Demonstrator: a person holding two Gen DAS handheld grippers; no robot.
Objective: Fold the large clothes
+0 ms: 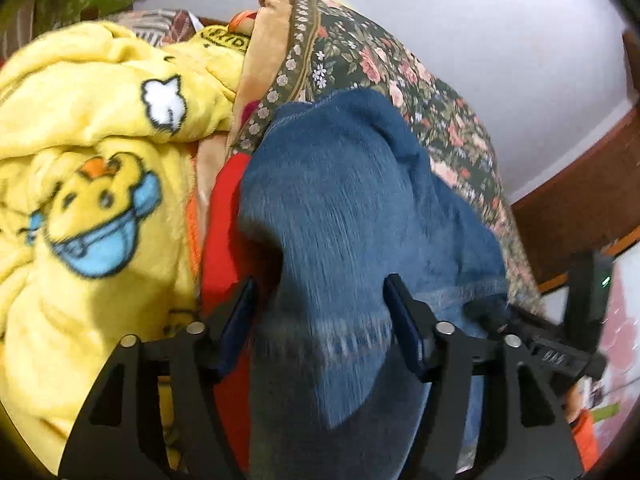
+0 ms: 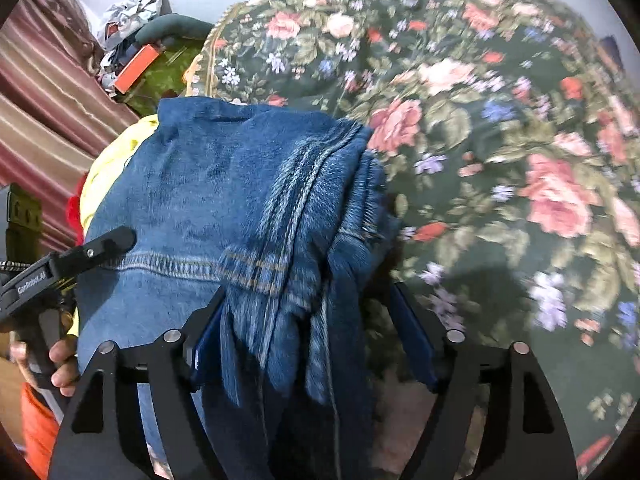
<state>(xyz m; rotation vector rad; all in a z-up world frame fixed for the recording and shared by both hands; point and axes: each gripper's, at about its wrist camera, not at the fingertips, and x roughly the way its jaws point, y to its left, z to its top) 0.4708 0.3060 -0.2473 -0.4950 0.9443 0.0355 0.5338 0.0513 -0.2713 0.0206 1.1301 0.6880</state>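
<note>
Blue denim jeans (image 1: 344,200) lie bunched over the floral bedspread (image 1: 400,64). My left gripper (image 1: 320,292) stands open, its fingers on either side of a fold of the denim, not closed on it. In the right wrist view the jeans (image 2: 224,184) drape between my right gripper's fingers; that gripper (image 2: 308,300) is open too, with a seamed hem edge of the jeans hanging through the gap. The left gripper (image 2: 108,244) shows at the left of the right wrist view, resting on the denim, held by a hand (image 2: 60,364).
A yellow fleece blanket with a duck print (image 1: 92,184) is heaped at the left, with red cloth (image 1: 224,216) beside the jeans. A wooden bed frame (image 1: 580,200) runs at the right. A striped curtain (image 2: 48,92) and clutter (image 2: 132,28) are at the far left.
</note>
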